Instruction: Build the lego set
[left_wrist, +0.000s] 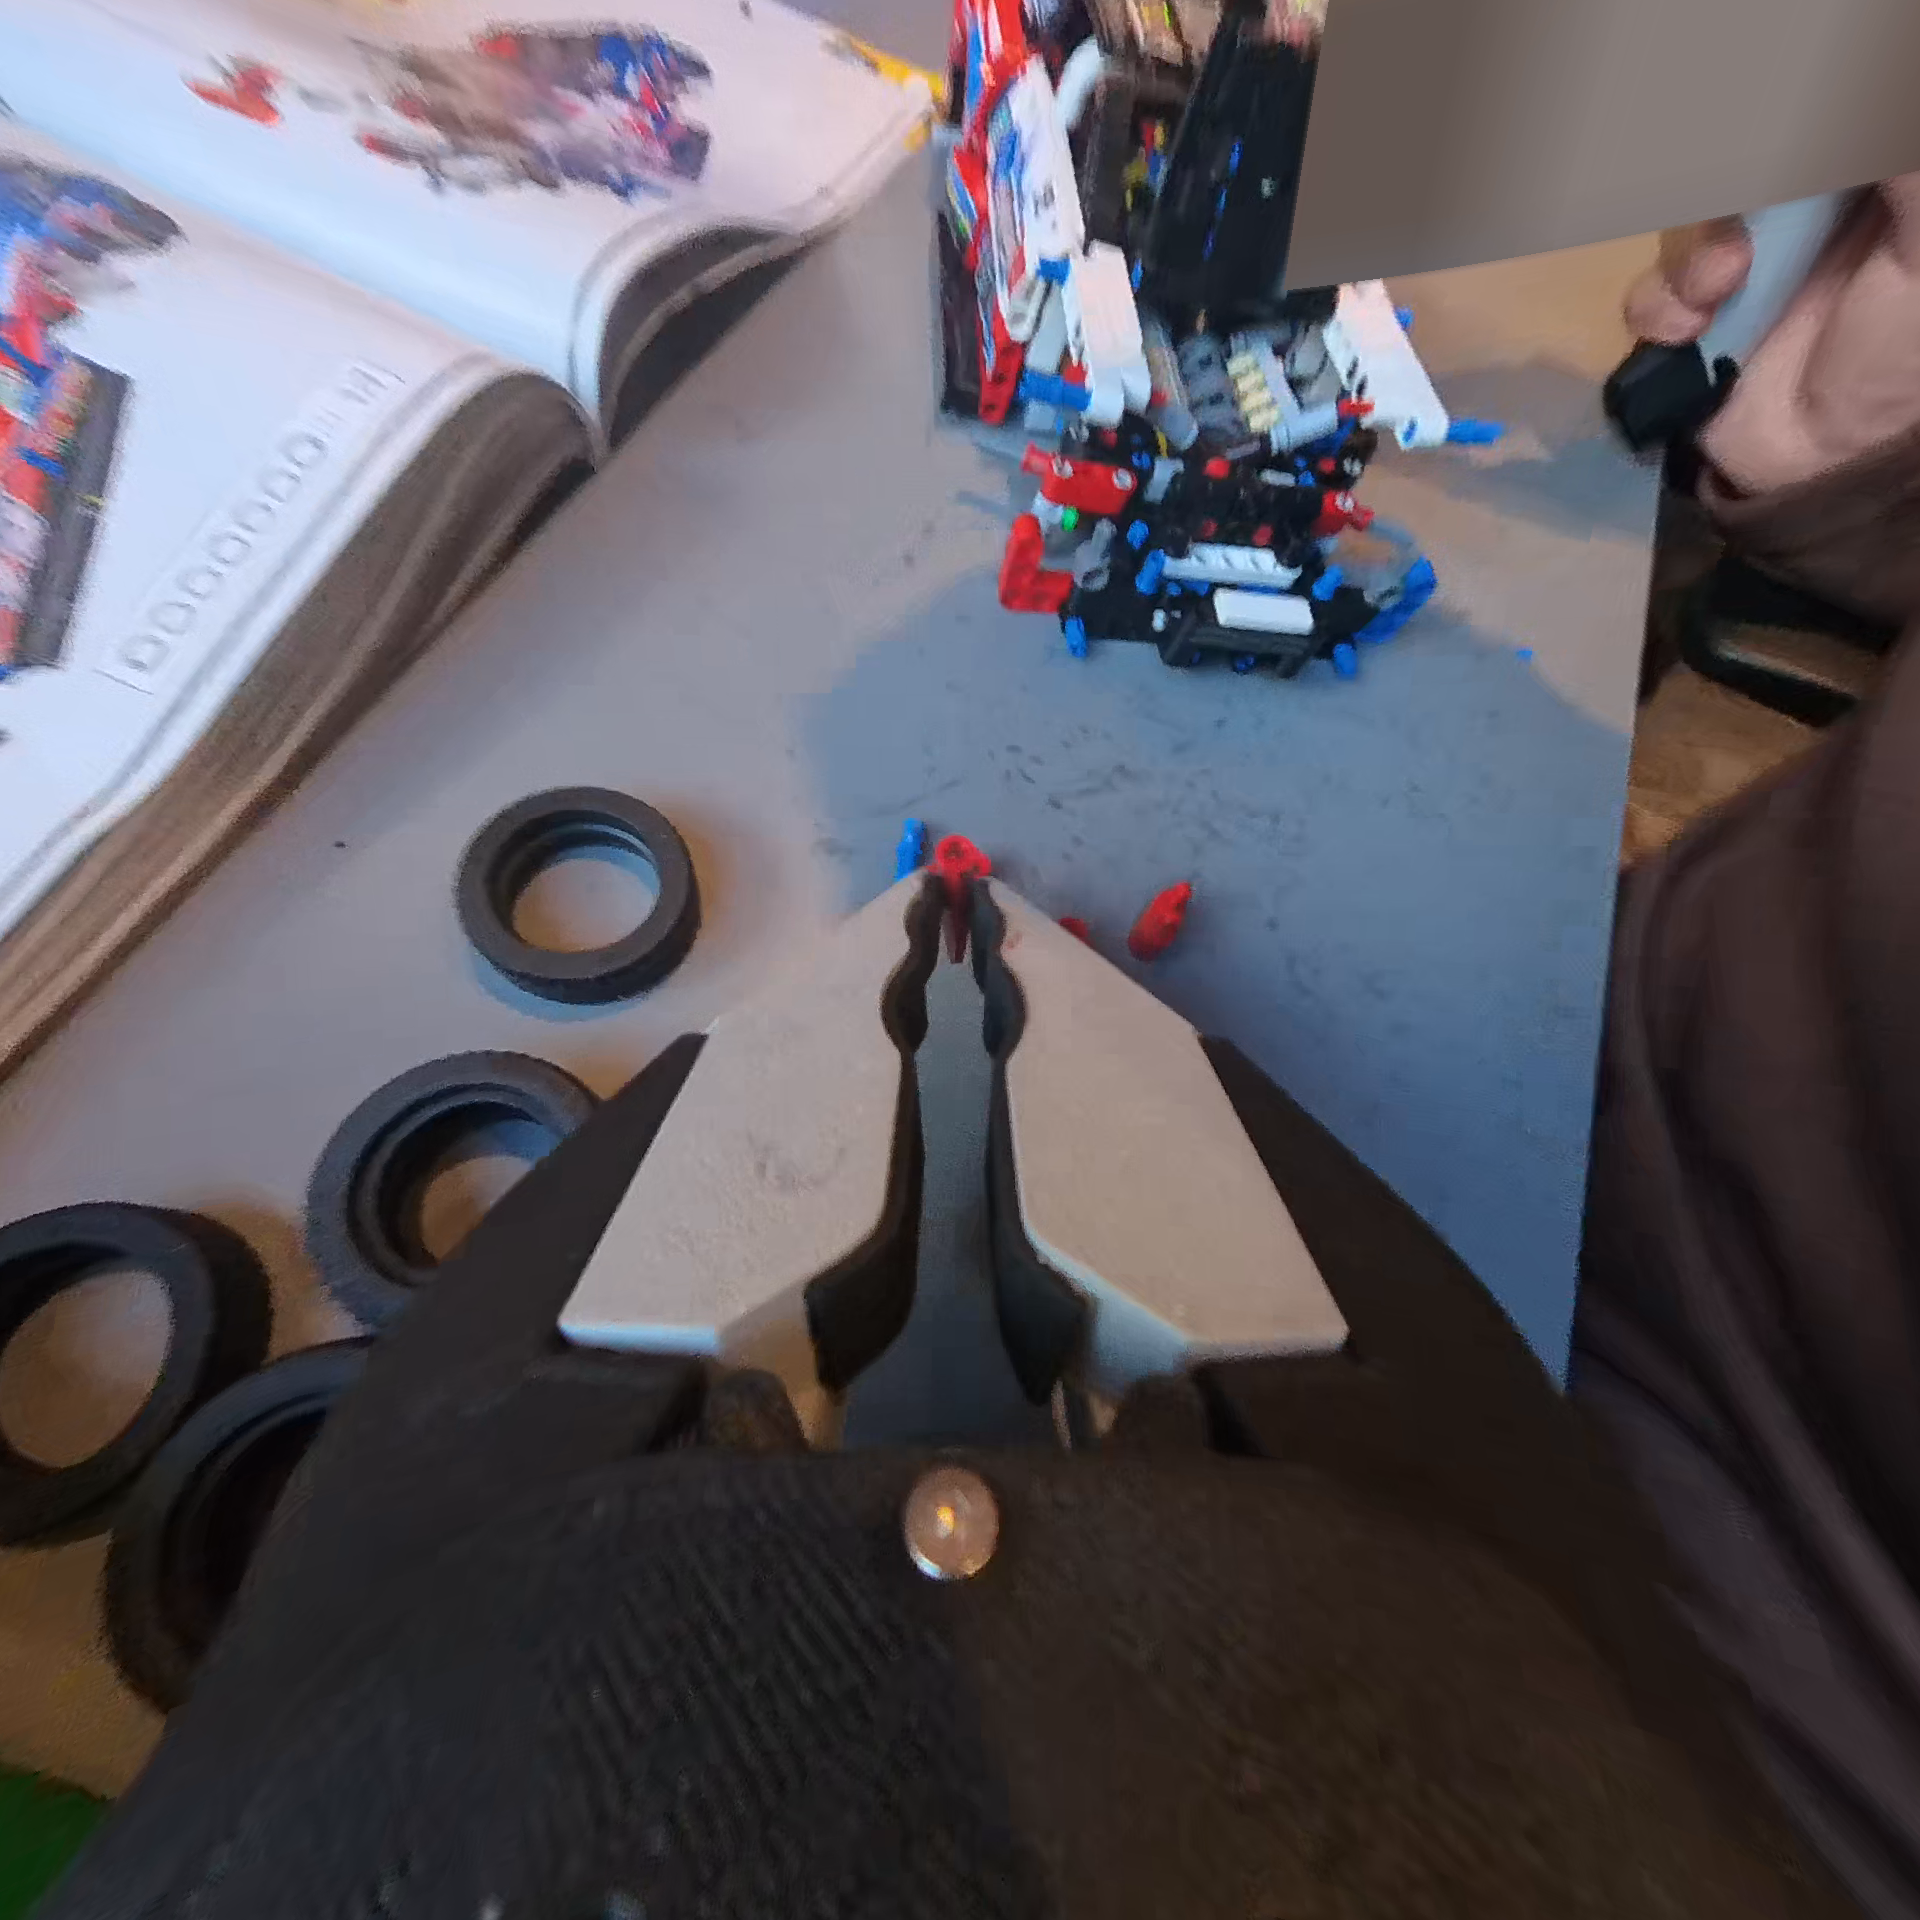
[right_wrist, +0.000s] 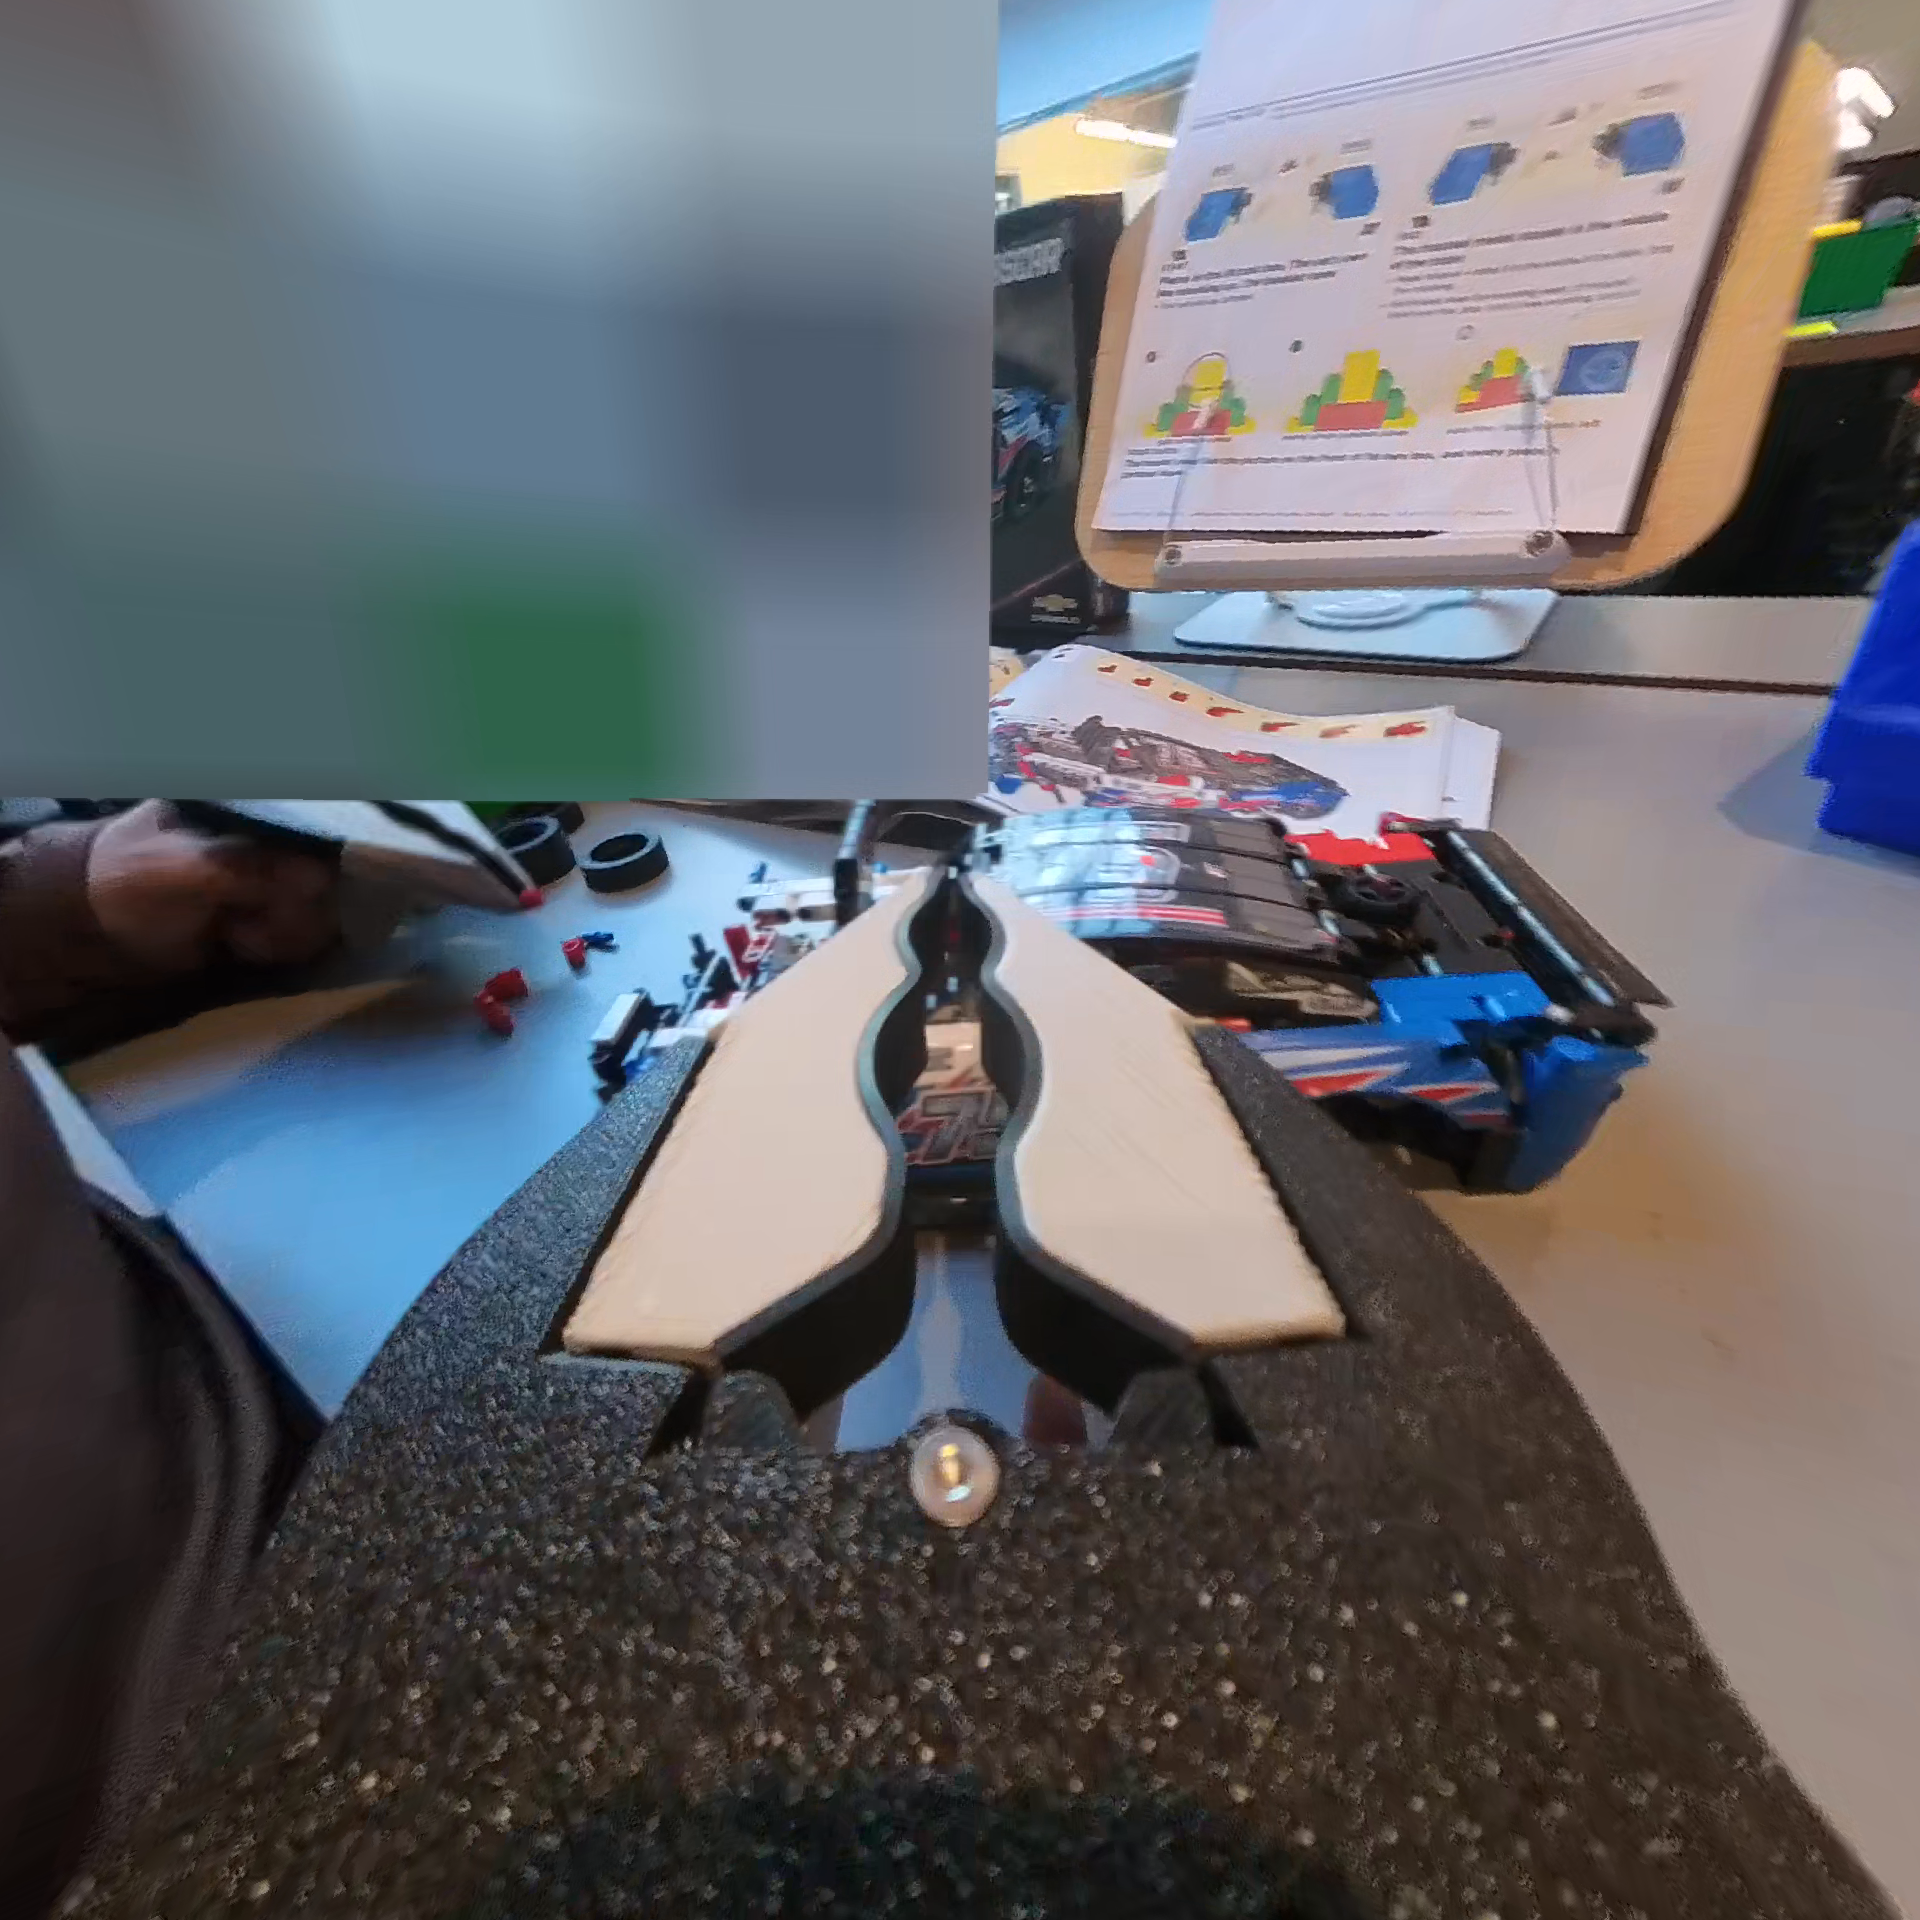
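Observation:
In the left wrist view, my left gripper (left_wrist: 954, 902) is shut on a small red lego pin (left_wrist: 956, 868), low over the grey table (left_wrist: 1247, 831). The half-built lego car (left_wrist: 1195, 468), black, white, red and blue, stands tilted up farther ahead. In the right wrist view, my right gripper (right_wrist: 951, 883) is closed at the tips on a black edge of the car (right_wrist: 1351, 935), whose body shows between the fingers. The left gripper (right_wrist: 488, 862) shows at the left there with the red pin (right_wrist: 532, 897).
Several black tyres (left_wrist: 577, 894) lie left of the left gripper. Loose red (left_wrist: 1158, 920) and blue (left_wrist: 909, 847) pieces lie by its tips. An open instruction book (left_wrist: 312, 416) lies at the back left. A sheet on a wooden stand (right_wrist: 1403, 312) is behind the car. A person's sleeve (left_wrist: 1766, 1143) is at the right. The grippers' ends are close to 25 cm from one another.

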